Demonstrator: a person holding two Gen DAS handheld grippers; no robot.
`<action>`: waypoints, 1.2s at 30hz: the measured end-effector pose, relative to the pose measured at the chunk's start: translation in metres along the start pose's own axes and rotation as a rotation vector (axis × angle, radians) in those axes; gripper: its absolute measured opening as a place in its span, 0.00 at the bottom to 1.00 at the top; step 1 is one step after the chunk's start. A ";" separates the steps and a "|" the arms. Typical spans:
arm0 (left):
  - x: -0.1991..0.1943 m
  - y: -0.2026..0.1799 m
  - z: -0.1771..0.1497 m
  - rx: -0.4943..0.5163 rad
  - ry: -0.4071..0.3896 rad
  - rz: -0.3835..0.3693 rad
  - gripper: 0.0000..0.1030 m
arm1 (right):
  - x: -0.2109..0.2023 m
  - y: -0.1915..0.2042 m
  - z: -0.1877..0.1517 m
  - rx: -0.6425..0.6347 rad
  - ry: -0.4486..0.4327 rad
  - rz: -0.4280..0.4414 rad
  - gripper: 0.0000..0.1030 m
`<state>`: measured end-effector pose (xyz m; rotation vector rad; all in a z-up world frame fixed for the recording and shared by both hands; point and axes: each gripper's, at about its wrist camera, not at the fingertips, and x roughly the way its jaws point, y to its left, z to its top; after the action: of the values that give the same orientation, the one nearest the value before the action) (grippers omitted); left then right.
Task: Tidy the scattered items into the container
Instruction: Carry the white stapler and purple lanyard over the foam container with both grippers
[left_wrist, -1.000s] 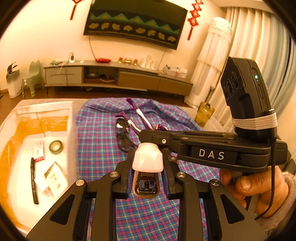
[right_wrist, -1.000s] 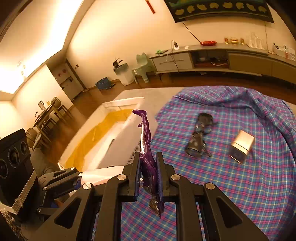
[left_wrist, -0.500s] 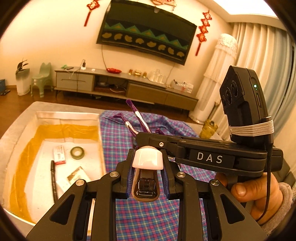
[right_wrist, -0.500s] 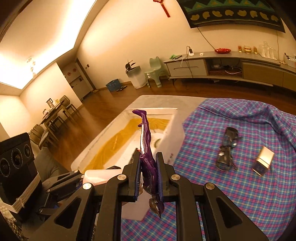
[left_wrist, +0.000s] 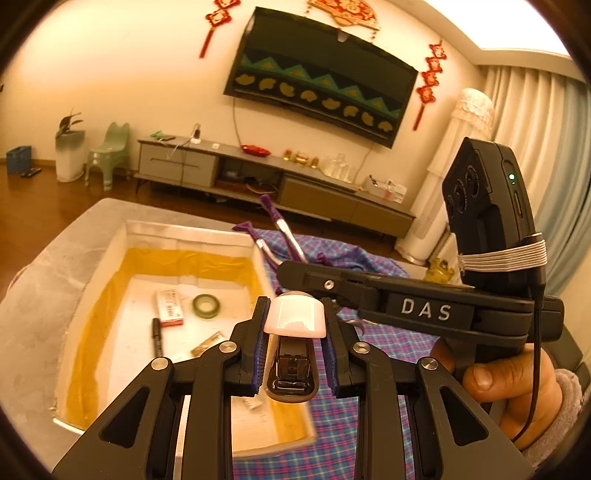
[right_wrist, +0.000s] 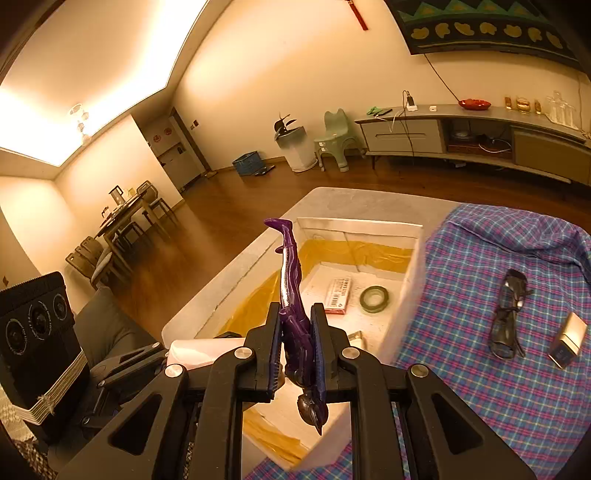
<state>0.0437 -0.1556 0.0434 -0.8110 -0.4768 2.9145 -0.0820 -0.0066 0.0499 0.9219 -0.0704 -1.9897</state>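
Stapler (left_wrist: 293, 345) rigid, smooth, clamped mid-body in left gripper (left_wrist: 295, 354) fingers. Purple figurine (right_wrist: 295, 317) light, thin, pinched at torso by right gripper (right_wrist: 295, 350); legs may pivot. Both near container (left_wrist: 122, 240).

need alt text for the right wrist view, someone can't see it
The right gripper is shut on a purple figurine, held head-down over a white box that already holds a tape roll and a red-and-white packet. To the right, glasses and a small box lie on a plaid cloth.
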 end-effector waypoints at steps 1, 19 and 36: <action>0.000 0.004 -0.001 -0.005 0.002 0.005 0.25 | 0.004 0.001 0.001 0.001 0.002 0.000 0.16; 0.028 0.070 -0.009 -0.092 0.075 0.106 0.25 | 0.052 -0.006 0.003 0.018 0.051 -0.047 0.16; 0.037 0.116 -0.008 -0.142 0.132 0.178 0.25 | 0.088 0.000 0.003 -0.043 0.144 -0.094 0.16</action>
<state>0.0171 -0.2575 -0.0182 -1.1112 -0.6363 2.9859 -0.1103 -0.0744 0.0014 1.0547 0.0981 -1.9968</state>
